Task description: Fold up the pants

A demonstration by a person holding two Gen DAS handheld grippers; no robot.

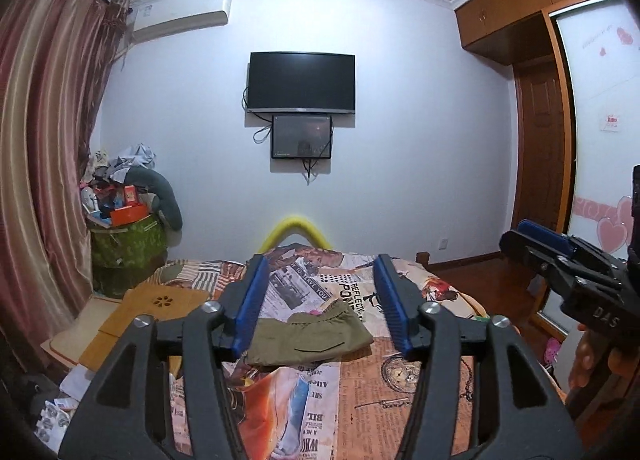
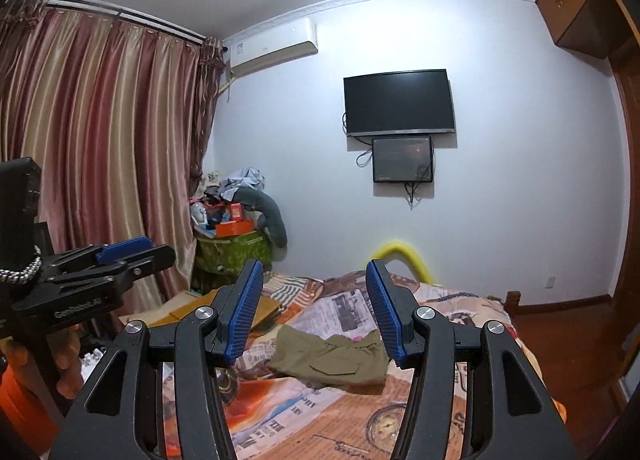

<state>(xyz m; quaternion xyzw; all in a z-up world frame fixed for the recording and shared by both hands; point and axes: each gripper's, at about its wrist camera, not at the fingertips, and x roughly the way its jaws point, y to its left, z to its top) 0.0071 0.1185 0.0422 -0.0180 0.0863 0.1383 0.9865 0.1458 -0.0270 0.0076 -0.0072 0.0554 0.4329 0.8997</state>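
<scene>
Olive-green pants [image 1: 308, 338] lie folded into a compact rectangle on the bed, waistband toward the far side; they also show in the right wrist view [image 2: 330, 358]. My left gripper [image 1: 320, 270] is open and empty, held above and short of the pants. My right gripper [image 2: 314, 274] is open and empty, also raised short of the pants. Each gripper shows in the other's view: the right one at the right edge [image 1: 532, 236], the left one at the left edge [image 2: 136, 250].
The bed has a newspaper-print cover [image 1: 384, 388] and a yellow padded footboard rail [image 1: 296, 226]. Cardboard sheets [image 1: 132, 312] and a cluttered green bin [image 1: 128, 240] stand left of the bed. A wardrobe and wood floor [image 1: 500, 300] lie to the right.
</scene>
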